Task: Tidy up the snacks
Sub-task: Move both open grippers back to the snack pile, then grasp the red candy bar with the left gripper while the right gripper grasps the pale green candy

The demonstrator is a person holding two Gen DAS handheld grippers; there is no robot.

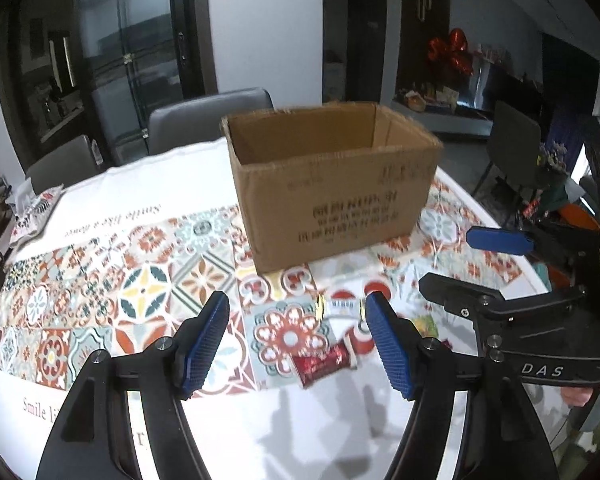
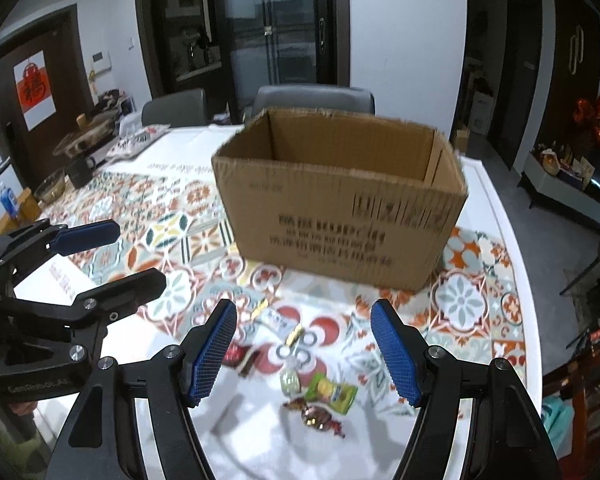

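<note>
Both tongs, left and right, hang spread and empty over loose candies (presumably to load the open-topped box just behind).

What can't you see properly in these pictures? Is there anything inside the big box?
- Cardboard box, both views: its floor is hidden by the near wall, so its contents can't be told.
- Printing on the box, both views: too blurred to read.
- Red snack packet, left wrist view: label blurred.
- Green packet and wrapped candy, right wrist view: labels too small and blurred.
</note>
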